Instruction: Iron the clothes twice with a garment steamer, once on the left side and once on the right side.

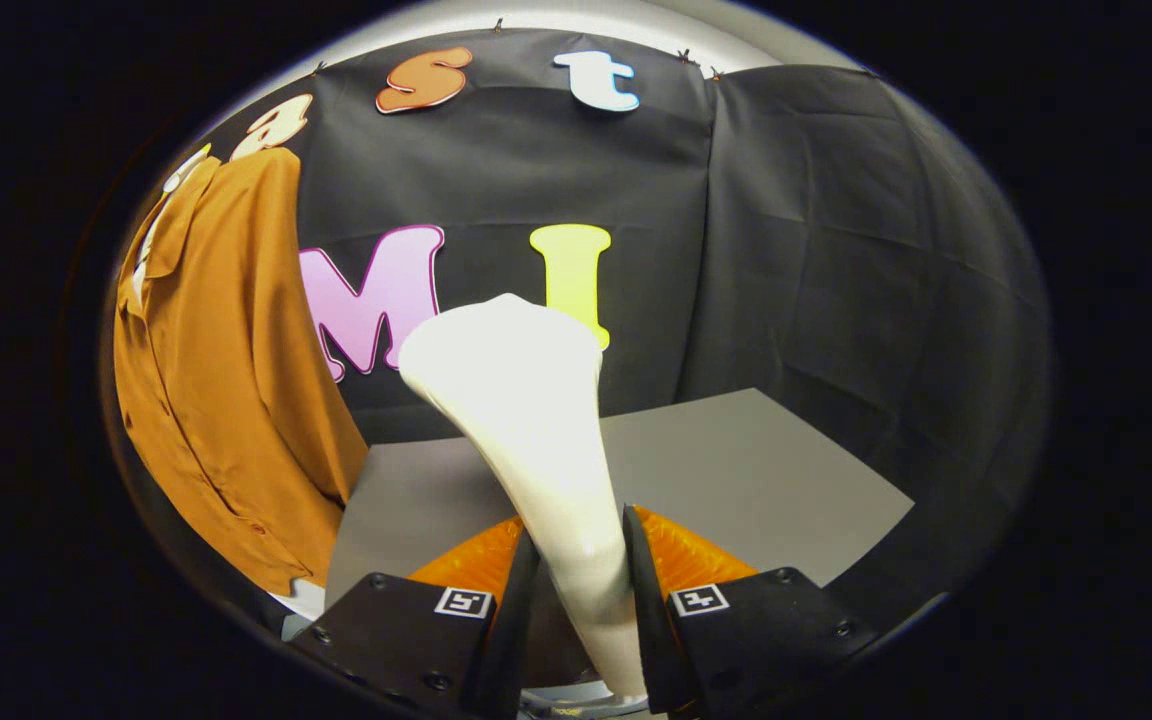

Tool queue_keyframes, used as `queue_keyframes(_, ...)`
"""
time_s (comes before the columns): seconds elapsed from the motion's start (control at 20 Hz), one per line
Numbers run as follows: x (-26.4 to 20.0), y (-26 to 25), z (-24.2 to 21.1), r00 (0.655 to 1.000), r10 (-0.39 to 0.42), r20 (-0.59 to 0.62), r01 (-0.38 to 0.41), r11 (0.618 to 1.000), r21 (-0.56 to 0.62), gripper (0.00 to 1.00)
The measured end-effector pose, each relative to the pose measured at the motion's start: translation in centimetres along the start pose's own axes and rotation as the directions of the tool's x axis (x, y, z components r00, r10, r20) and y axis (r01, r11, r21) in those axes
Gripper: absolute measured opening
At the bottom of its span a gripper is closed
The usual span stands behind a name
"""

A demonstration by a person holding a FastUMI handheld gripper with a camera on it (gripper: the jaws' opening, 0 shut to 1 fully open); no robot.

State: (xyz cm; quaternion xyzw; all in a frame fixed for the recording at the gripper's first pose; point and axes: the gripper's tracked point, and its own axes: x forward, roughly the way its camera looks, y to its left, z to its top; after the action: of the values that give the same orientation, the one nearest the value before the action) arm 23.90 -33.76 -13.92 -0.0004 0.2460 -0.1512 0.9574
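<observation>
While your gripper point(581, 590) is closed on the garment steamer point(536, 440), both fingers press against the narrow lower part of its white body, one on each side, so the tool is clamped firmly between them. You can see the steamer rising from between the fingers and widening into a broad, rounded head that tilts slightly toward the shirt side, ending above the far edge of the desk point(766, 470). That grey desk lies beyond the fingers, its far edge meeting the black cloth wall point(836, 250) of the booth. You have the clothes, a brown-orange shirt point(226, 390), hanging against the wall past the left edge of the desk; its collar is up high and its hem drops below the level of the desk's surface. The steamer head is near the shirt but apart from it, with a strip of wall showing between them. An orange ribbed part point(681, 560) shows just behind the fingers on both sides of the steamer's body; you cannot tell what it belongs to.
</observation>
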Motion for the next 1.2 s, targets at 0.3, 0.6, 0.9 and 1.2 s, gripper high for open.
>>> queue_keyframes(0.3,-5.0,4.1,1.7,0.996,-0.029,0.087,0.027,0.999,0.021,0.50)
queue_keyframes(0.6,-8.0,12.1,2.2,0.993,-0.012,0.118,0.011,1.000,0.008,0.50)
queue_keyframes(0.9,-9.9,20.2,3.2,0.983,0.038,0.180,-0.032,0.999,-0.035,0.50)
queue_keyframes(1.2,-10.0,25.0,3.7,0.976,0.057,0.210,-0.052,0.998,-0.030,0.50)
